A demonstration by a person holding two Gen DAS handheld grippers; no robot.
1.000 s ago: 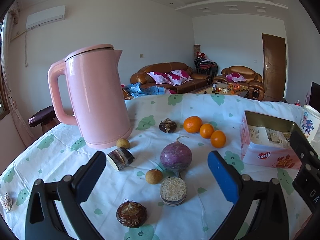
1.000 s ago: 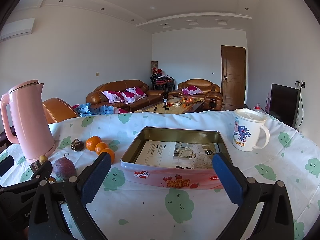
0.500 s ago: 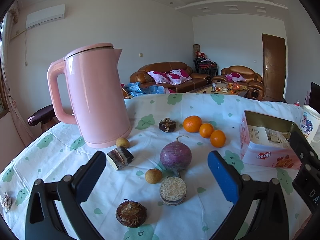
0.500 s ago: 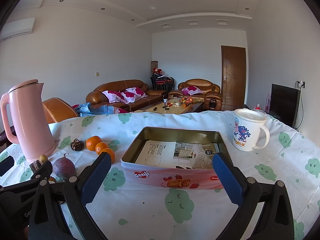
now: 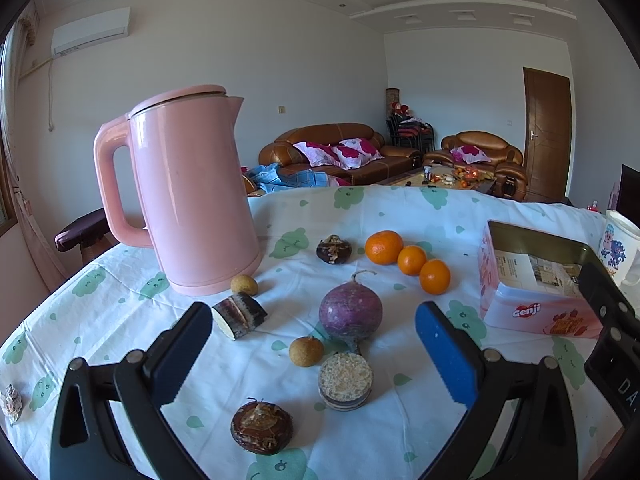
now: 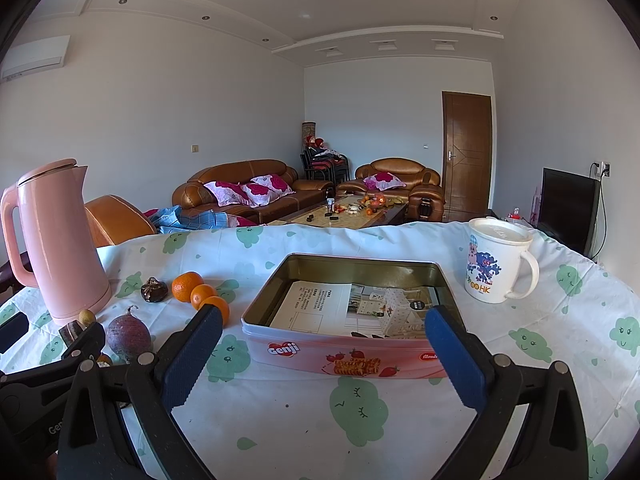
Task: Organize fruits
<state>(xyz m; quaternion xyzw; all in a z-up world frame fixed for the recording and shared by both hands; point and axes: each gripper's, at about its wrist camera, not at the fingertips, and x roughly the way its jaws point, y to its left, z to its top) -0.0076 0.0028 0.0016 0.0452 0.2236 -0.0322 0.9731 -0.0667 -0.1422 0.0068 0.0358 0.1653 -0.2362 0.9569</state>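
Three oranges (image 5: pixel 408 259), mid-desk, in a row beside the open tin (image 6: pixel 352 320): light, firm, round, prone to rolling; grip across the middle. Left gripper (image 5: pixel 314 354) and right gripper (image 6: pixel 324 354): jaws released, empty.

Left gripper (image 5: pixel 312 334): black plastic frame, triangular cut-outs, silver screws at the finger bases, blue serrated pads (image 5: pixel 446 354), lower frame. Right gripper (image 6: pixel 322 350): same black frame, silver screws, blue toothed pads (image 6: pixel 454 358). White lettering lower left, partly hidden.
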